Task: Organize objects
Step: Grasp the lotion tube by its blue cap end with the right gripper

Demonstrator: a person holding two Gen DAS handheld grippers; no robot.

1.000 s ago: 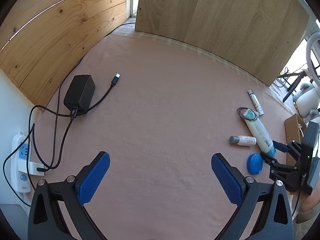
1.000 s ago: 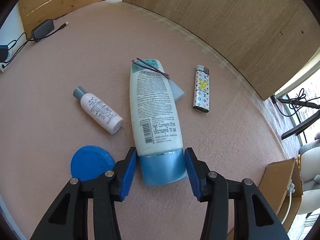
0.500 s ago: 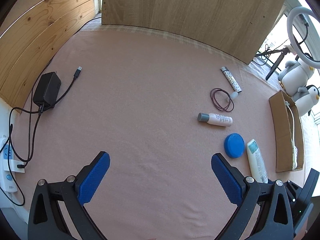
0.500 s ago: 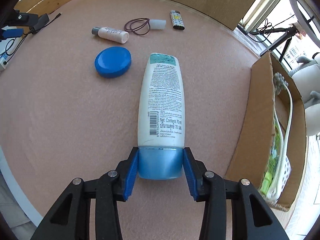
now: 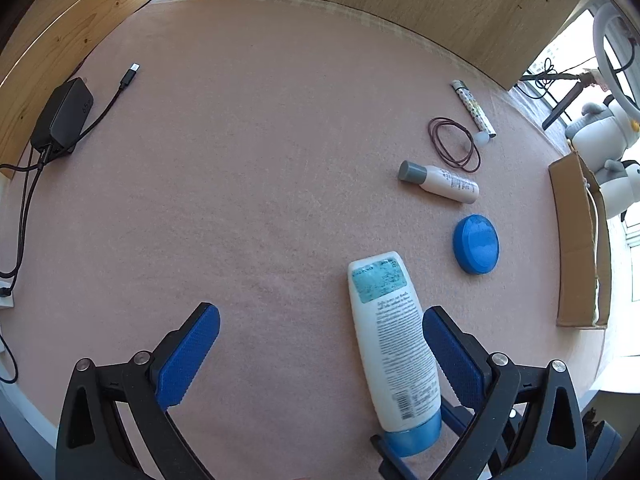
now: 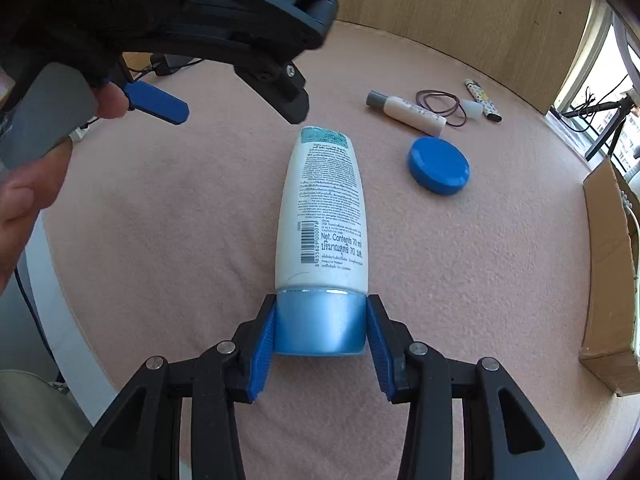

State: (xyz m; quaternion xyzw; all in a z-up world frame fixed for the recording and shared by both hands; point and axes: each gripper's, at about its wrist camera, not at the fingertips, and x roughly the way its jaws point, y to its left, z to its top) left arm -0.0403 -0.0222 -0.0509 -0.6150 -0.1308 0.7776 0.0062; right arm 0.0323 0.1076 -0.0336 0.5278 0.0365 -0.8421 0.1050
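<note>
A white lotion tube (image 6: 322, 208) with a blue cap points away from me over the pink mat, and my right gripper (image 6: 321, 332) is shut on that cap. In the left wrist view the tube (image 5: 394, 344) shows between the wide-apart blue pads of my open left gripper (image 5: 320, 356), close to the right pad. From the right wrist the left gripper (image 6: 228, 108) hangs above and beyond the tube's far end, held by a hand. A small white bottle (image 5: 438, 182) with a grey cap, a blue round lid (image 5: 476, 244), dark hair ties (image 5: 454, 144) and a patterned lighter (image 5: 474, 110) lie beyond.
An open cardboard box (image 5: 576, 248) stands at the mat's right edge. A black charger (image 5: 62, 114) with its cables lies far left. Wooden boards wall the back and left. The mat's near edge runs just under the grippers.
The right gripper has carried the tube from beside the small bottle, then past the box, leftward to under the left gripper. The left gripper has swung right and lower, so the tube now sits between its fingers.
</note>
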